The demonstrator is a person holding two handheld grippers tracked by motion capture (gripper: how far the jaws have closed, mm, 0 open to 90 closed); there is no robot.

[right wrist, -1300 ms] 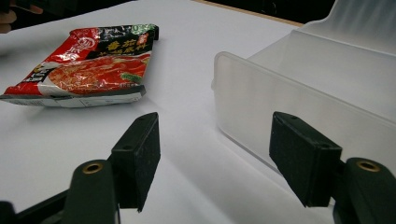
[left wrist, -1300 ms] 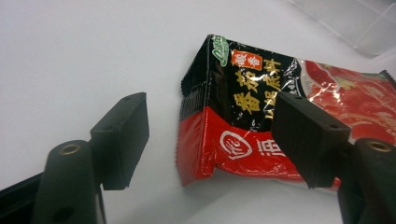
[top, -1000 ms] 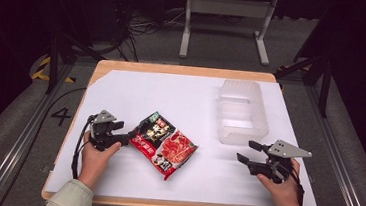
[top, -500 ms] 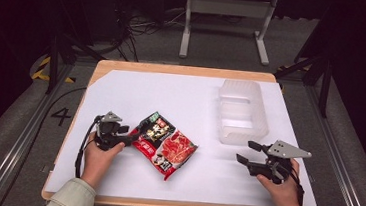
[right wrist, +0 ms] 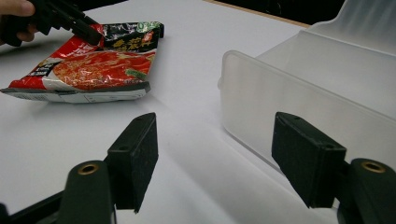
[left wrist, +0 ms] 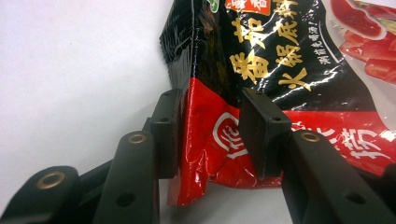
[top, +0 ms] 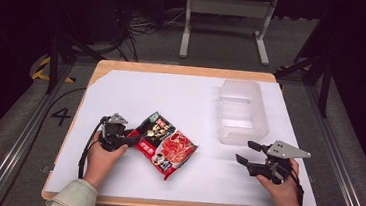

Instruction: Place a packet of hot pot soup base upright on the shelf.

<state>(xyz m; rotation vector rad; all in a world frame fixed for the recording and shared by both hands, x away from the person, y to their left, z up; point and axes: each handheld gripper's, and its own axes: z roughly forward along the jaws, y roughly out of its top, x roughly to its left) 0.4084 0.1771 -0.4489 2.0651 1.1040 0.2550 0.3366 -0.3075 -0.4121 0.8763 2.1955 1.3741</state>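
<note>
A red and black hotpot soup-base packet [top: 165,144] lies flat on the white sheet at the front left. My left gripper [top: 135,139] is at its left corner, and its jaws have just been closing. In the left gripper view the creased red corner of the packet [left wrist: 210,154] stands between the two pads [left wrist: 261,135], which touch it on both sides. My right gripper [top: 244,152] rests open near the front right, with nothing between its fingers [right wrist: 135,154]. From there the packet [right wrist: 93,65] shows at the far left with the left gripper [right wrist: 70,21] on it.
A clear plastic container [top: 243,113] stands on the right half of the white sheet [top: 171,97], just beyond my right gripper; its near wall [right wrist: 303,102] is close ahead. The wooden table edge [top: 184,70] runs along the back.
My left gripper has slid right onto the packet's left corner and its jaws have come together on it. The right gripper and the container have stayed put.
</note>
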